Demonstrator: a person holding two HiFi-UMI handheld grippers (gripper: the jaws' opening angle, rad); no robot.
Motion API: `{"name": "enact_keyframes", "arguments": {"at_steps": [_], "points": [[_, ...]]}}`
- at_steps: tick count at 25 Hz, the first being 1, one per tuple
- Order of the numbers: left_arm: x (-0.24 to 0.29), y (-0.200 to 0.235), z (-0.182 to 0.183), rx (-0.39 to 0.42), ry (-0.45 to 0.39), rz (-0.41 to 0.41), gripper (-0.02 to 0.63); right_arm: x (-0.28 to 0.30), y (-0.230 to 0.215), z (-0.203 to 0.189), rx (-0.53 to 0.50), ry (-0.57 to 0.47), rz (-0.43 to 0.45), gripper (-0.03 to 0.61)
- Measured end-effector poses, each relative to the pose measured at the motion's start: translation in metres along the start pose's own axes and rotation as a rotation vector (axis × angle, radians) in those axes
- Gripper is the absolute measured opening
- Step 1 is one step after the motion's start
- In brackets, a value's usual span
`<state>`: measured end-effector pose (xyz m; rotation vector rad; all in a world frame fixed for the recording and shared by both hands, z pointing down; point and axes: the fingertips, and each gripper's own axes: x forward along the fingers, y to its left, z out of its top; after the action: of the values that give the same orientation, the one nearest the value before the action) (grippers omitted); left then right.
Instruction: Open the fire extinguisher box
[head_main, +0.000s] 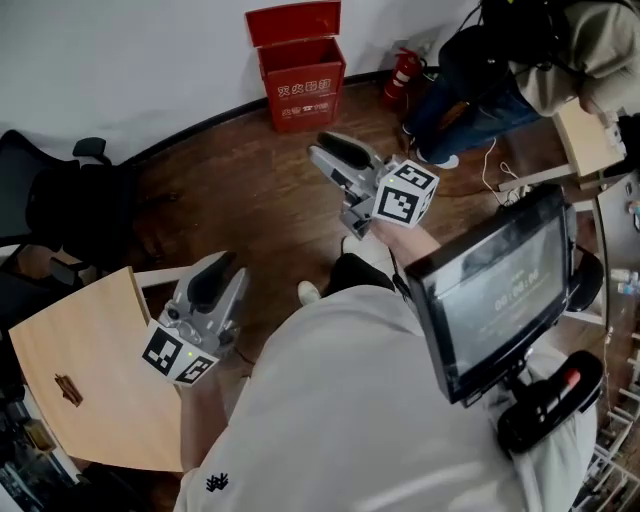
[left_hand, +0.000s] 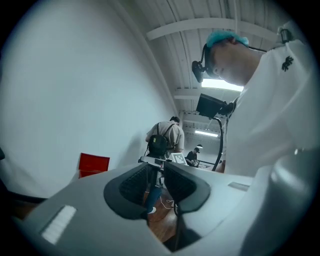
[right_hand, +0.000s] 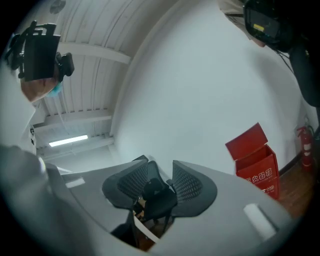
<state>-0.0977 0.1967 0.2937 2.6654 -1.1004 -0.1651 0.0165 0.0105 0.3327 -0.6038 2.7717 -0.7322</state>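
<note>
The red fire extinguisher box (head_main: 300, 75) stands on the wood floor against the white wall, its lid (head_main: 293, 22) tipped up and back. It also shows in the left gripper view as a red box (left_hand: 93, 164) and in the right gripper view (right_hand: 255, 160). My right gripper (head_main: 335, 157) is held in the air well short of the box, jaws partly apart with nothing between them (right_hand: 160, 172). My left gripper (head_main: 215, 275) hangs lower at the left, far from the box. Its jaws stand a narrow gap apart and hold nothing (left_hand: 156, 172).
A red fire extinguisher (head_main: 403, 75) stands right of the box. A person (head_main: 500, 70) sits at the upper right. A black office chair (head_main: 60, 200) and a pale wooden board (head_main: 90, 370) are at the left. A monitor (head_main: 500, 290) hangs before me.
</note>
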Motion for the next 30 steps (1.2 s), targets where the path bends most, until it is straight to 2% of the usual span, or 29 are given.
{"name": "enact_keyframes", "arguments": {"at_steps": [3, 10, 16, 22, 30], "points": [[-0.015, -0.027, -0.01, 0.001, -0.004, -0.014, 0.086, -0.031, 0.048, -0.015, -0.06, 0.045, 0.027, 0.14], [-0.007, -0.028, -0.025, -0.021, 0.024, -0.057, 0.086, -0.051, 0.091, -0.04, -0.169, 0.157, 0.053, 0.135], [0.009, -0.122, -0.048, -0.007, 0.019, -0.106, 0.086, -0.147, 0.135, -0.05, -0.266, 0.177, 0.064, 0.135], [0.012, -0.189, -0.071, -0.026, 0.038, -0.13, 0.086, -0.216, 0.167, -0.057, -0.303, 0.194, 0.066, 0.135], [0.011, -0.236, -0.082, -0.026, 0.048, -0.168, 0.086, -0.268, 0.196, -0.05, -0.358, 0.166, 0.045, 0.135]]}}
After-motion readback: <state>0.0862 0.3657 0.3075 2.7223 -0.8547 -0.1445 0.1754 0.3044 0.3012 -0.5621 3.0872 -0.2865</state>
